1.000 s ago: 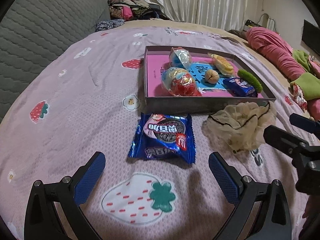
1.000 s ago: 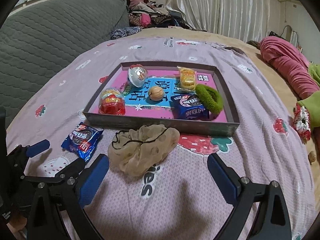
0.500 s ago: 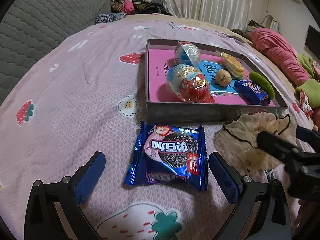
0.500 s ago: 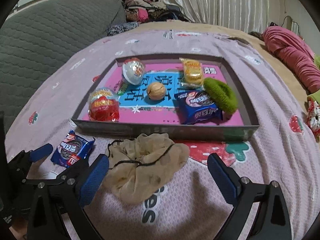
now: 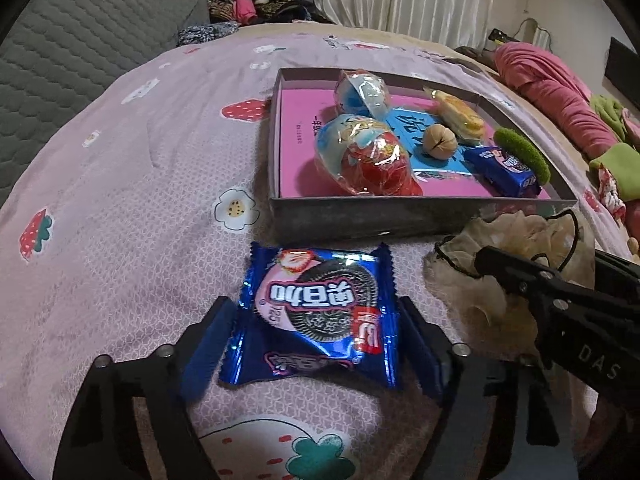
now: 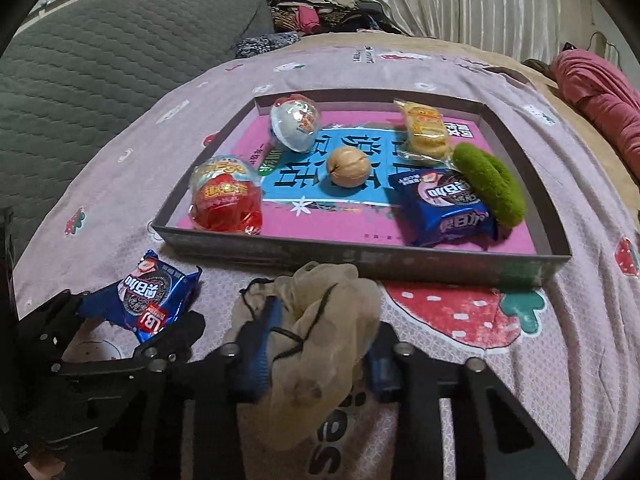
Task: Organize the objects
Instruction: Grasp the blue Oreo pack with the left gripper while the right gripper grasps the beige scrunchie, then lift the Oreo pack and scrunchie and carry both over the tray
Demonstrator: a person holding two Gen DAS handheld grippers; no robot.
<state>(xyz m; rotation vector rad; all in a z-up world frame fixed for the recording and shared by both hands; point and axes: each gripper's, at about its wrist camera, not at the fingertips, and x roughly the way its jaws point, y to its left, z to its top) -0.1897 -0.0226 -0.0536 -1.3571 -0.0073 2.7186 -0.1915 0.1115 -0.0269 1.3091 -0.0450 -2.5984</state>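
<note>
The left gripper (image 5: 316, 340) has just been closing; its jaws now pinch the blue cookie packet (image 5: 320, 312), which lies on the bedspread (image 5: 132, 208) just before the tray (image 5: 380, 216). The right gripper (image 6: 316, 344) has likewise just been closing and now pinches the beige mesh cloth (image 6: 316, 320) beside the packet. Both grips appear seated; each item should be lifted clear of the tray wall before being carried over it, avoiding the wrapped toy eggs (image 6: 226, 200).

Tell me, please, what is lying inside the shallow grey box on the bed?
Inside the grey box lie two wrapped toy eggs, a walnut, a yellow snack pack, a blue cookie packet and a green hair tie. A printed pink-and-blue sheet lines the bottom, partly covered.
</note>
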